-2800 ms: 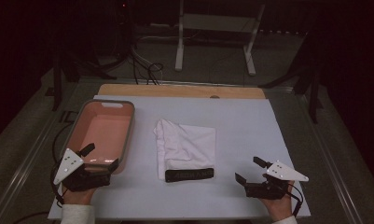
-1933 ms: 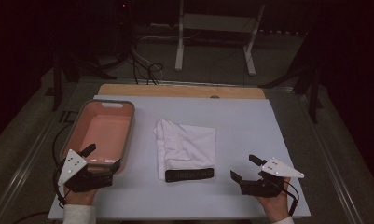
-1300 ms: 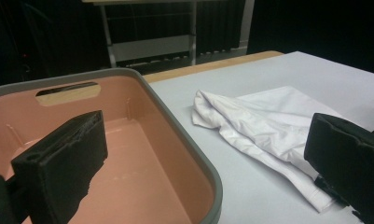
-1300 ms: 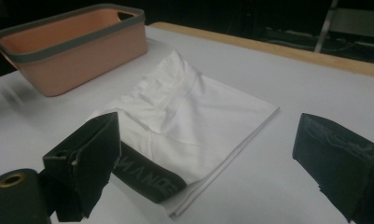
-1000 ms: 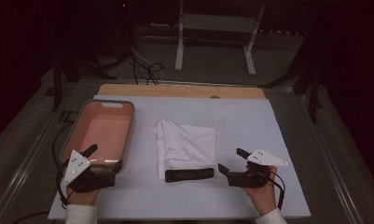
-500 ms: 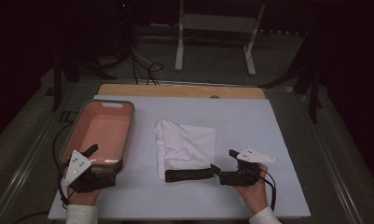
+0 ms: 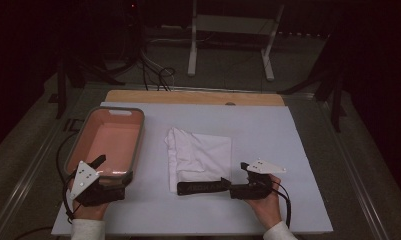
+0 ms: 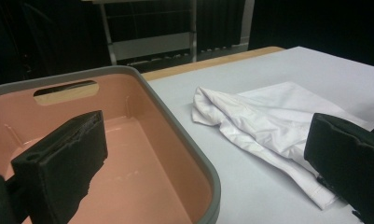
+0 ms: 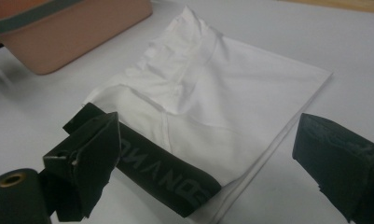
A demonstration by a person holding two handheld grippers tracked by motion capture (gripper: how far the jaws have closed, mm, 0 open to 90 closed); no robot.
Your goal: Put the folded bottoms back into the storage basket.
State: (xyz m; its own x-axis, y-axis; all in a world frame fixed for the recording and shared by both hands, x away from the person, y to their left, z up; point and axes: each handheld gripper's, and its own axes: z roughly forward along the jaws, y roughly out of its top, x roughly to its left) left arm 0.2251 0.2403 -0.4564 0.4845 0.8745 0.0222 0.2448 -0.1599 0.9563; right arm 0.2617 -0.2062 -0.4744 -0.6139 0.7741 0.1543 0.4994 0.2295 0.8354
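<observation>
A folded white cloth garment with a black elastic waistband (image 7: 200, 159) lies in the middle of the frame in the high view, on the white sheet that covers the desk (image 7: 268, 125). The black waistband (image 7: 203, 187) forms the lower edge of the garment and carries grey letters, which are seen in the right gripper view (image 9: 163, 173).

The right gripper (image 7: 234, 187) is in the lower right part of the high view, held by a hand (image 7: 264, 200). Its tip is just at the right end of the waistband. In the right gripper view its two black fingers (image 9: 89, 161) are spread wide, one over the waistband and the other over the bare sheet, and they pinch nothing.

The left gripper (image 7: 100, 172) is in the lower left of the high view, at the near rim of a pink rectangular plastic tub with a grey rim (image 7: 88, 132). In the left gripper view its fingers (image 8: 63, 161) are spread too, one in front of the tub and one in front of the garment (image 8: 273, 116).
</observation>
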